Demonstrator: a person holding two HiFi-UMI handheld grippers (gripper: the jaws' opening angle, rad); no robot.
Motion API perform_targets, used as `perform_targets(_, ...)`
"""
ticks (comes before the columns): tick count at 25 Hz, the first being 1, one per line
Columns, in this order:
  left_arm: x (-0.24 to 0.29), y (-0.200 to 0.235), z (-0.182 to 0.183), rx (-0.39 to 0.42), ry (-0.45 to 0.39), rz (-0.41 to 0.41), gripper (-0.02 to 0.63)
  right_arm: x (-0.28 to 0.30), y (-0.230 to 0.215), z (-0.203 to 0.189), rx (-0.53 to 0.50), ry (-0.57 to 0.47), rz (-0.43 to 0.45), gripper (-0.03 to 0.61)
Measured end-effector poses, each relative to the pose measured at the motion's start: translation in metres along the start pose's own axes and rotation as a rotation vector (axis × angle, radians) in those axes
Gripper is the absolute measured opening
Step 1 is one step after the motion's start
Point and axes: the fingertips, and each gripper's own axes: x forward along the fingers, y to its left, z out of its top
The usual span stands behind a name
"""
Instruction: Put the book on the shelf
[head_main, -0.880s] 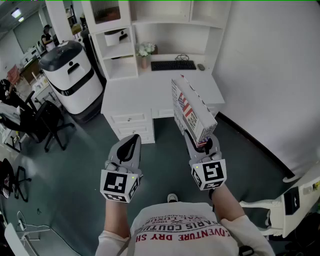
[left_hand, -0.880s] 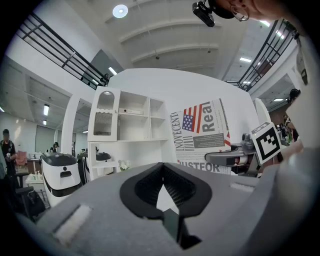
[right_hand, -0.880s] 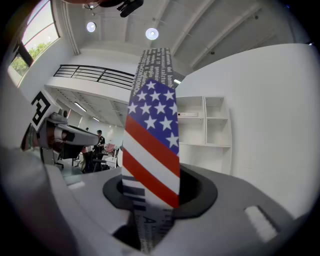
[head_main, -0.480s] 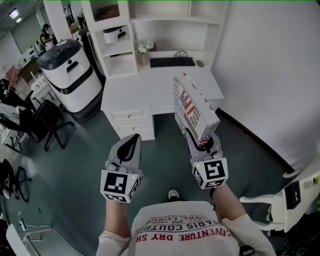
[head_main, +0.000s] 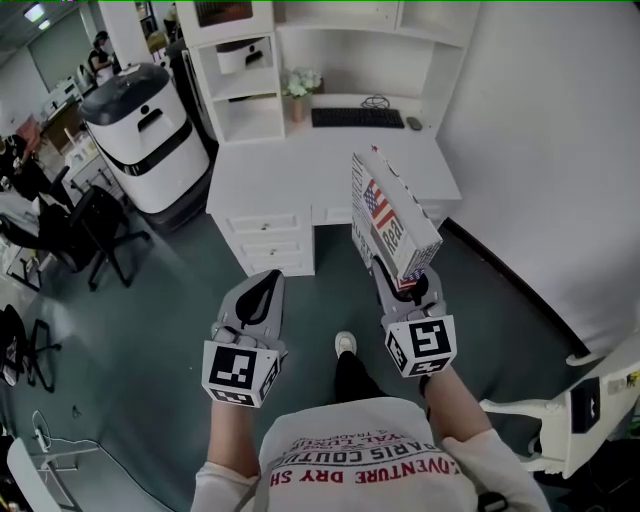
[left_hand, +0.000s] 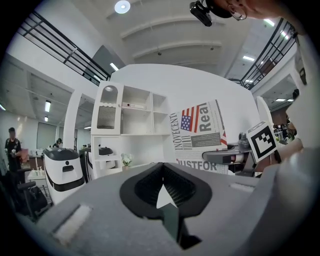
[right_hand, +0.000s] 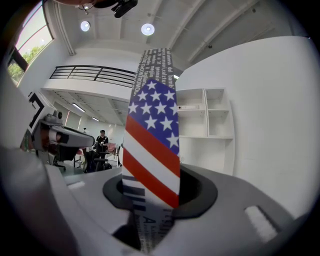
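1. The book (head_main: 392, 228) is white, with a red, white and blue stars-and-stripes flag and black lettering.
2. The left hand-held gripper (head_main: 262, 288) and right hand-held gripper (head_main: 402, 285) are grey, with black-and-white square markers.
3. The shelf (head_main: 245, 95) and surface (head_main: 300, 170) are white; the floor (head_main: 160, 300) is dark grey-green.

Desk (head_main: 300, 175) front bare; keyboard (head_main: 357, 117), vase (head_main: 299, 95) crowd back; shelf (head_main: 247, 118) cubby open left.
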Motion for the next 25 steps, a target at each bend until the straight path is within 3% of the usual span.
perform_targets(10, 0.127, 0.072, 0.023, 0.040, -0.022, 0.083, 0.005, 0.146, -0.072, 0.007, 0.027, -0.046, 0.056, 0.156)
perform_targets(17, 0.242, 0.110, 0.045, 0.049, -0.056, 0.102, 0.005, 0.251, -0.138, 0.022, -0.005, -0.067, 0.097, 0.156)
perform_targets(25, 0.323, 0.154, 0.051, 0.047, -0.040, 0.090, 0.005, 0.341, -0.177, 0.039, -0.017, -0.069, 0.095, 0.156)
